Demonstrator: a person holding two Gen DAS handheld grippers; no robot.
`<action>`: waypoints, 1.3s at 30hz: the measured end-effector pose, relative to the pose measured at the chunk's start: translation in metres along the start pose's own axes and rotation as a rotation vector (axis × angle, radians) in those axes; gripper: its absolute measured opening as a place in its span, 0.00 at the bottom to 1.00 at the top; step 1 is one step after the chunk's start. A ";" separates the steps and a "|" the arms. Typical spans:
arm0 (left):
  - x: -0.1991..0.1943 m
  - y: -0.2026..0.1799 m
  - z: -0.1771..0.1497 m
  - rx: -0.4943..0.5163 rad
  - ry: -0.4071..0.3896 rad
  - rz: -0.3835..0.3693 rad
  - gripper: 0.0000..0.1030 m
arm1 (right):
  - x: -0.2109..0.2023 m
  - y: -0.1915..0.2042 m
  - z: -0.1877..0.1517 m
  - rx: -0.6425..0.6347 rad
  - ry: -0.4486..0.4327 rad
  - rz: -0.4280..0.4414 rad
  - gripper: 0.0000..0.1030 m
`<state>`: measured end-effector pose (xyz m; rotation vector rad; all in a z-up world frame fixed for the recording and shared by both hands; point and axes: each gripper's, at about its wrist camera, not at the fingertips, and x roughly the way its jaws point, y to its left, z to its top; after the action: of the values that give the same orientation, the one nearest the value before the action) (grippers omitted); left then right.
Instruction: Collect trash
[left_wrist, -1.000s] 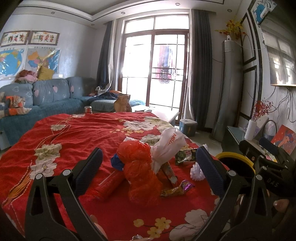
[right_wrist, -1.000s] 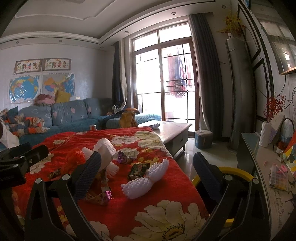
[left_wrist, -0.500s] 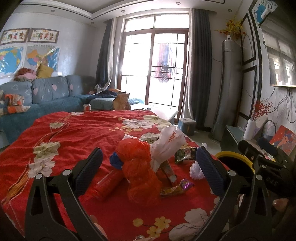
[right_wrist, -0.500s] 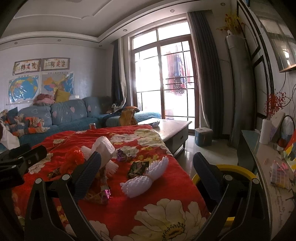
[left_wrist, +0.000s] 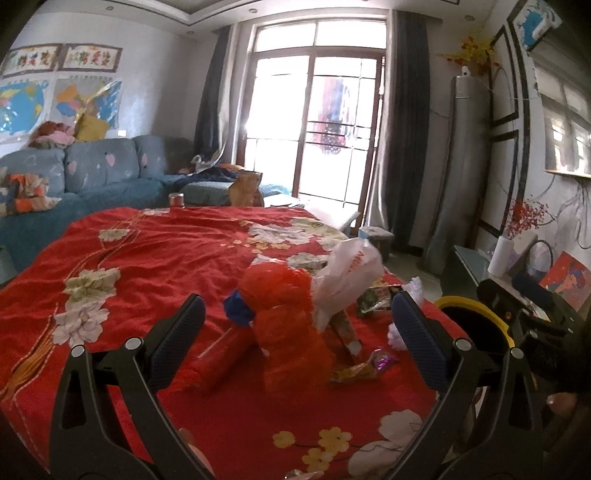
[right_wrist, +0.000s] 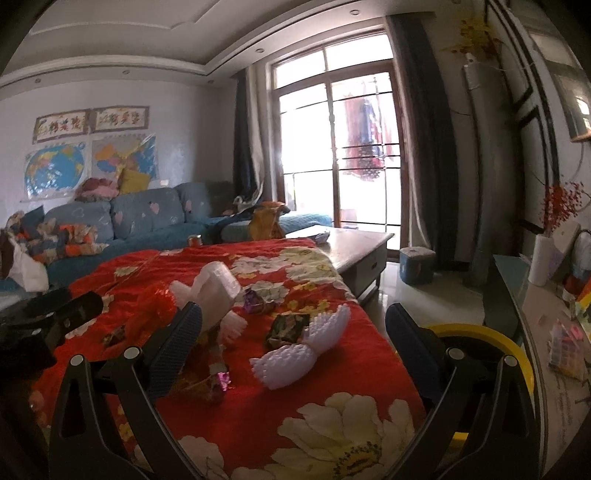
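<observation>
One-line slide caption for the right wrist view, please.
Open right tongs hover over a red floral cloth strewn with a white foam fruit net and dark snack wrapper, yellow-rimmed bin alongside.

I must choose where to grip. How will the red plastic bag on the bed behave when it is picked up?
The red plastic bag looks thin and crumpled, so it will probably crush and hang floppy. It seems light for its size. Its glossy film may slip between the pads.
</observation>
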<state>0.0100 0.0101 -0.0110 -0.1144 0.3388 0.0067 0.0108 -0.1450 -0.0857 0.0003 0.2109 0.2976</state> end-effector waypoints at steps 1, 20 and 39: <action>0.001 0.002 0.000 -0.003 0.001 0.007 0.90 | 0.002 0.002 0.002 -0.007 0.004 0.007 0.94; 0.020 0.077 0.015 -0.091 0.044 0.166 0.90 | 0.041 0.088 0.013 -0.122 0.102 0.228 0.94; 0.091 0.145 -0.022 -0.173 0.348 0.062 0.71 | 0.092 0.134 -0.013 -0.185 0.370 0.323 0.53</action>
<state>0.0845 0.1502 -0.0781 -0.2776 0.6898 0.0781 0.0548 0.0095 -0.1133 -0.2067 0.5526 0.6388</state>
